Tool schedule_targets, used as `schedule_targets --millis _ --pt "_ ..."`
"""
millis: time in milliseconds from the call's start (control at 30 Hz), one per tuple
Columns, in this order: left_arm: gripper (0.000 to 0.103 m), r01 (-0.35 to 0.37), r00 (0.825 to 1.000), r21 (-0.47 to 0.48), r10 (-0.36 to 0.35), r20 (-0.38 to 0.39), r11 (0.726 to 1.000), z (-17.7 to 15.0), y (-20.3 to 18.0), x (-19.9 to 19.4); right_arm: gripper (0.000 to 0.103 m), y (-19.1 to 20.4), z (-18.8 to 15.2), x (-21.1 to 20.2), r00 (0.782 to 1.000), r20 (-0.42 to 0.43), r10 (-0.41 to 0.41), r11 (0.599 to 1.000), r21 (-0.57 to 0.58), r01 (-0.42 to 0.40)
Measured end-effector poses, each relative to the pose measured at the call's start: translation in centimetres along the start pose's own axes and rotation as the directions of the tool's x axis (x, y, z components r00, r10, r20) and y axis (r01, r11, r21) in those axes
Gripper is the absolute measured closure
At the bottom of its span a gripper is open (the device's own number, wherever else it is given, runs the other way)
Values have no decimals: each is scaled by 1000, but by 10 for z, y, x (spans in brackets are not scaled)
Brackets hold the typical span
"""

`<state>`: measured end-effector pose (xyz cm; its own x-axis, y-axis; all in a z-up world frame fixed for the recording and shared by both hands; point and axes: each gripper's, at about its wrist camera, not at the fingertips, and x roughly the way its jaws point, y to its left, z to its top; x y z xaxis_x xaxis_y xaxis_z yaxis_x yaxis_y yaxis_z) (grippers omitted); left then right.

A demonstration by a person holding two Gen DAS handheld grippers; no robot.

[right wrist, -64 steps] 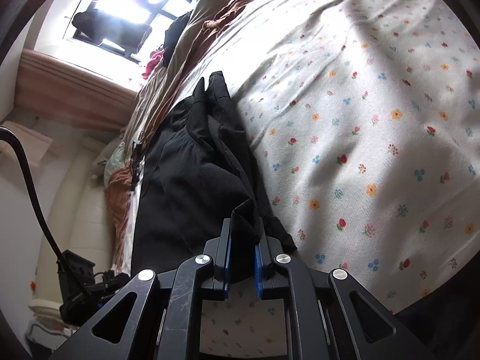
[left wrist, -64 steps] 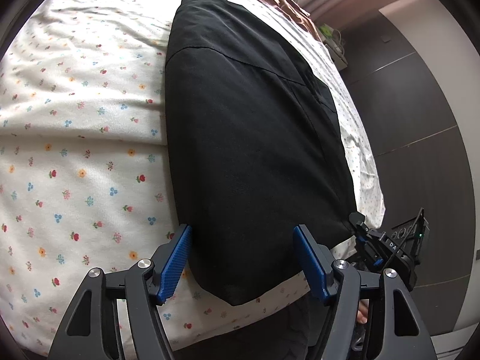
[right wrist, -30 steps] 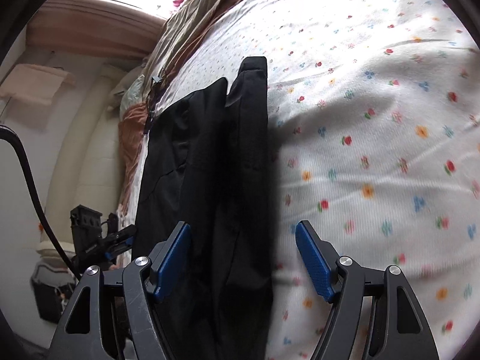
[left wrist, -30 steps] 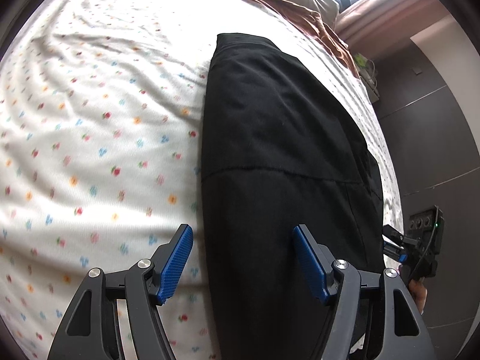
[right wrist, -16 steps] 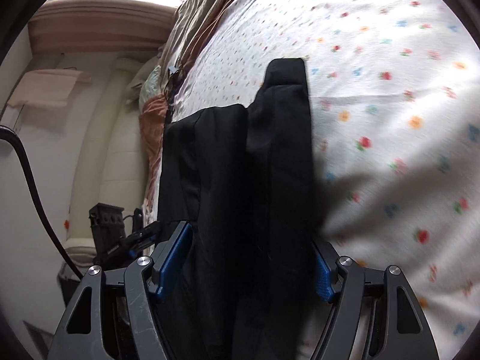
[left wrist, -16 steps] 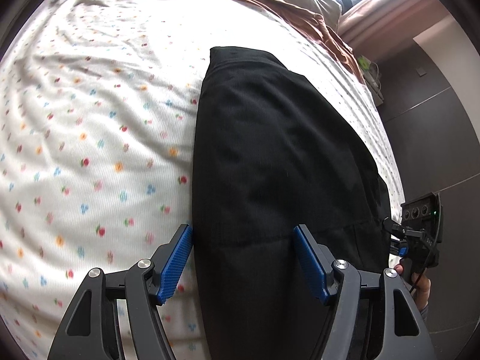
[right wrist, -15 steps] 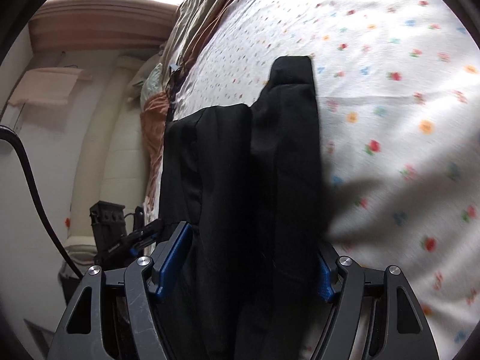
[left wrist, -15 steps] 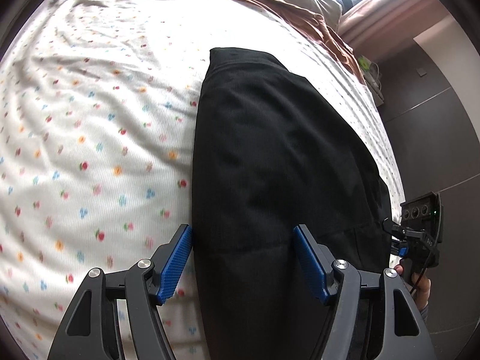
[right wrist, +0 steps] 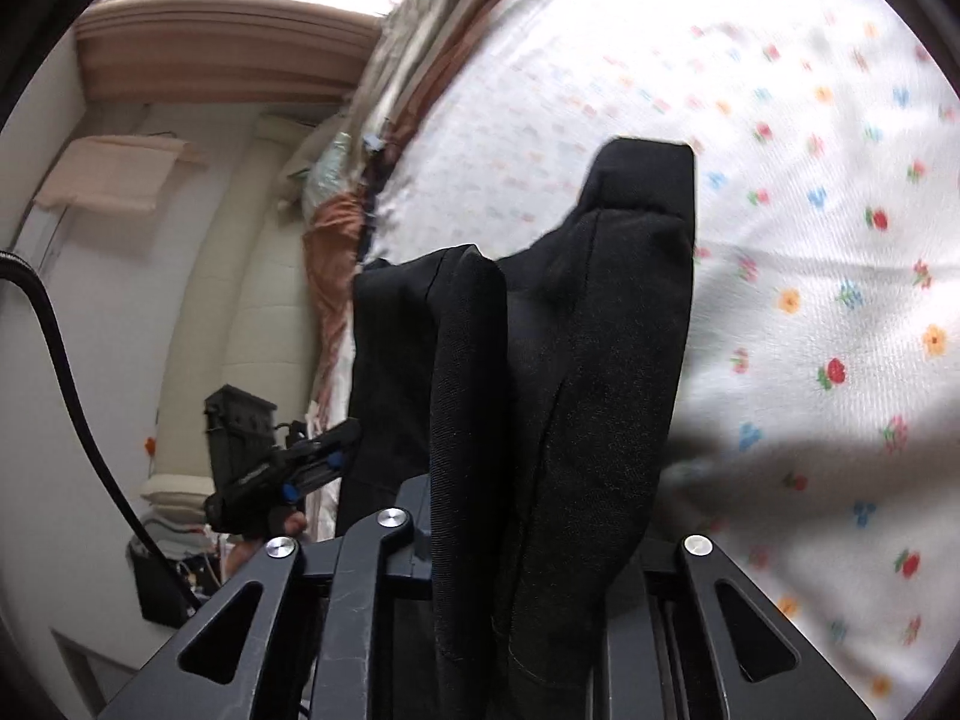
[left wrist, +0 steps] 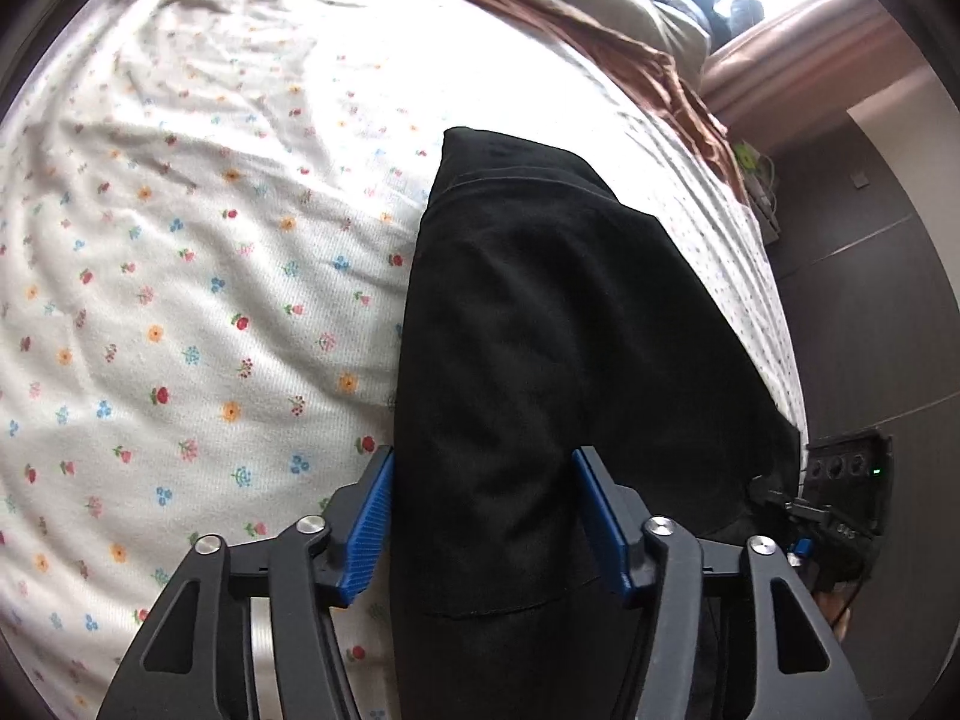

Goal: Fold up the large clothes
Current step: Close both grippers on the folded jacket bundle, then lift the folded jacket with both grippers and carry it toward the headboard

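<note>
Black garment (left wrist: 558, 324) on flowered sheet (left wrist: 198, 252)

Black garment (left wrist: 558, 324), folded lengthwise, long strip on floral bedsheet (left wrist: 180, 276); near end bunched upward.

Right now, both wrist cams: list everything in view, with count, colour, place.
garment: 1, black, folded lengthwise on the sheet, near end between both grippers
sheet: 1, white with small flowers, covers the bed
bedding: 1 heap, brown and beige, far end of the bed
headboard: 1, tan, beyond the bedding
wall panels: dark brown, right of the bed in the left view
left gripper: black, blue pads, jaws just closing, straddling the garment, pads at its edges
right gripper: black, jaws just closed on bunched garment, pads hidden
hand: partly seen, under the left gripper
</note>
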<state>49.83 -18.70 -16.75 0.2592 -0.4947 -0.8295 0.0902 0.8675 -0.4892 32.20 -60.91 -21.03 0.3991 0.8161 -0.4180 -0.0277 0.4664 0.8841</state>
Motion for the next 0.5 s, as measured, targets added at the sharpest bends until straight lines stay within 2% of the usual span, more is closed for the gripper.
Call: schedule_targets --millis 167,233,500 --pt "63 28 999 2 -28 28 1000 -4 -4 -16 85 42 -7 -10 1000 29 -5 997 -76 8" --pt "66 44 998 12 -44 45 999 -6 -7 -26 85 62 -11 -14 999 39 -11 994 -105 15" --pt "71 104 984 34 -108 144 994 -24 -11 -84 85 136 -41 -36 996 94 -5 977 -211 25"
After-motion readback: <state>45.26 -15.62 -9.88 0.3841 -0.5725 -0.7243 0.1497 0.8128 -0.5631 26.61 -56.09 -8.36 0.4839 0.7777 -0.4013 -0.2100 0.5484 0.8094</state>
